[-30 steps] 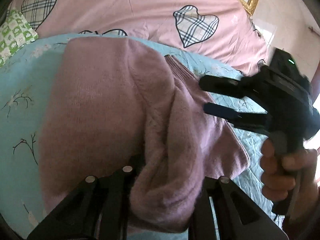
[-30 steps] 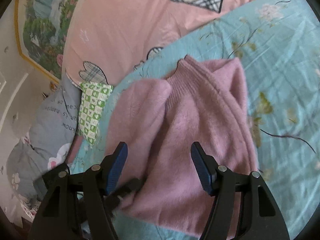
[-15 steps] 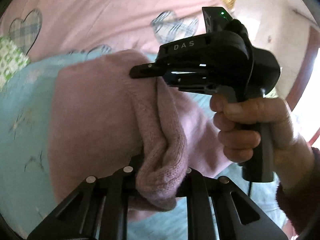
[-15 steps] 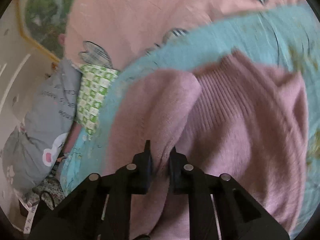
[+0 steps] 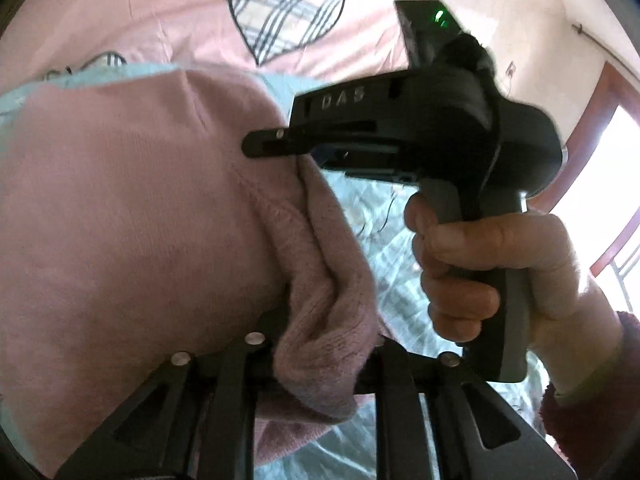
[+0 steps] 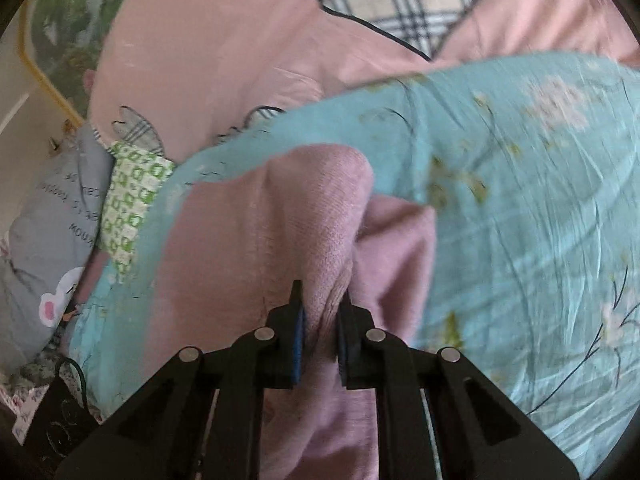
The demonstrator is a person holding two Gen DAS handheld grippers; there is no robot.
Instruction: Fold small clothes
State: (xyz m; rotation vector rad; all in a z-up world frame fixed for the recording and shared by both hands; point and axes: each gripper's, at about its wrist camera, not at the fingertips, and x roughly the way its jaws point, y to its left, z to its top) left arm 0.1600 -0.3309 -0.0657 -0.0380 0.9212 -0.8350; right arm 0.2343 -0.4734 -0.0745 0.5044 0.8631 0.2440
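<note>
A small pink knit sweater [image 5: 120, 216] lies partly folded on a turquoise floral bedspread [image 6: 520, 200]. My left gripper [image 5: 316, 364] is shut on a bunched fold of the sweater at its near edge. My right gripper [image 6: 320, 320] is shut on another fold of the sweater [image 6: 256, 232]; the cloth is pinched between its blue pads. In the left wrist view the right gripper [image 5: 280, 148] shows from the side, held by a hand, its fingers clamped on the sweater's far edge. The stretch of cloth between both grips is lifted off the bedspread.
A pink quilt with plaid hearts [image 5: 280, 28] lies beyond the bedspread [image 5: 380, 216]. A grey pillow [image 6: 44, 240] and a green-checked cloth [image 6: 132, 196] sit at the left. A framed picture [image 6: 60, 20] hangs on the wall. A window [image 5: 616, 200] is at the right.
The right gripper moved in from open above the sweater, shut on a fold, and both grippers have since lifted the sweater edge, exposing more bedspread at the right.
</note>
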